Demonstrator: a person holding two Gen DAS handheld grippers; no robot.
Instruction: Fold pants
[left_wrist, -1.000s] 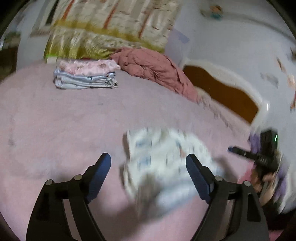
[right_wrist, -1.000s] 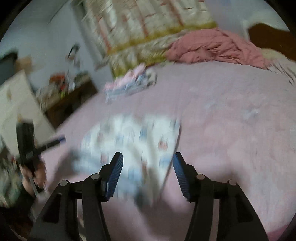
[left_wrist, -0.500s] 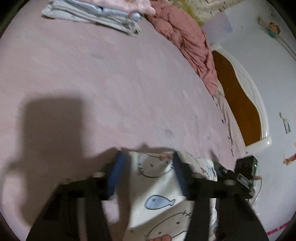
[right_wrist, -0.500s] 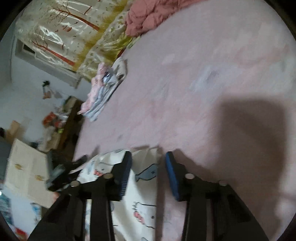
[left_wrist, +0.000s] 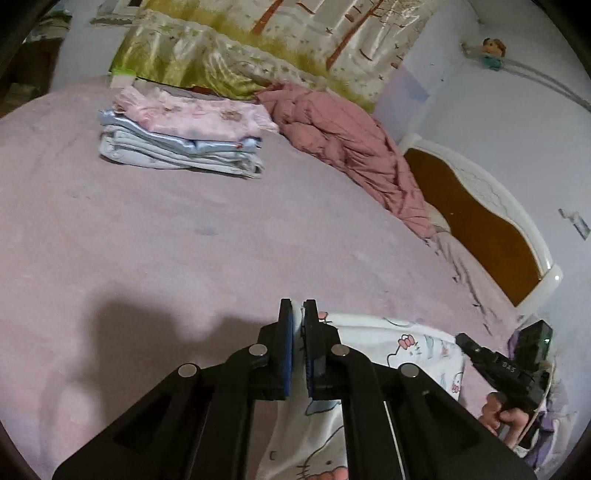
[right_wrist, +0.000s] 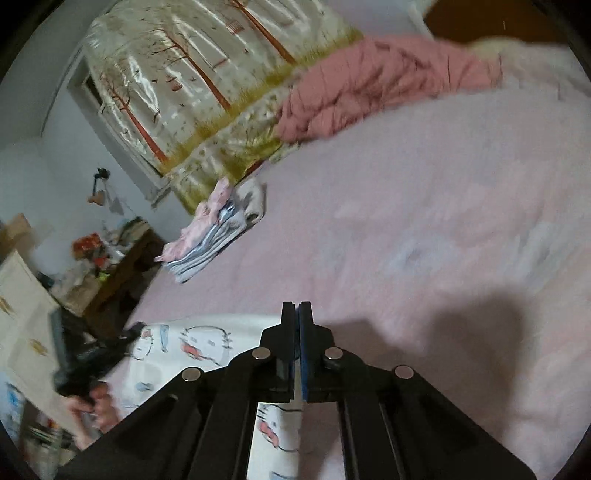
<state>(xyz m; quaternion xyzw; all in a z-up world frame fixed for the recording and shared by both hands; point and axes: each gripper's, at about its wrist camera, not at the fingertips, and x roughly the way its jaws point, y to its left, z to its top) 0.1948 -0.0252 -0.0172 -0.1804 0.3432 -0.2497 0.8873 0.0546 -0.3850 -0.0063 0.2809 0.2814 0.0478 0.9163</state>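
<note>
**A:** Start with the left wrist view. What is the left gripper (left_wrist: 298, 314) doing?

**B:** Its jaws are pressed nearly together, pinching the edge of the pants (left_wrist: 391, 343), a white pair with cartoon cat prints. A sliver of the cloth shows between the blue pads (left_wrist: 287, 354). The pants lie on the pink bed cover (left_wrist: 184, 236) at the near edge and run off to the right, under the gripper's frame.

**A:** And on the far right?

**B:** The right gripper (left_wrist: 466, 340), held in a hand (left_wrist: 506, 417), sits at the other end of the pants. From here I cannot tell how its fingers stand.

**A:** Anything farther back?

**B:** A stack of folded clothes (left_wrist: 181, 144), well apart from the pants, a crumpled pink quilt (left_wrist: 347, 147) to its right, and a headboard (left_wrist: 480, 229) along the wall.

**A:** Now the right wrist view.

**B:** The right gripper (right_wrist: 296, 314) has its fingers shut tight on the pants (right_wrist: 199, 339), right at the cloth's upper right corner; the fabric passes beneath the frame and spreads to the left. This view is somewhat blurred.

**A:** Is the other gripper visible?

**B:** Yes, the left gripper (right_wrist: 133, 329) is at lower left in a hand (right_wrist: 88, 406), at the pants' far edge; too blurred to read its fingers here. The folded stack (right_wrist: 218, 229) lies beyond, and the quilt (right_wrist: 369, 81) is at the top.
</note>
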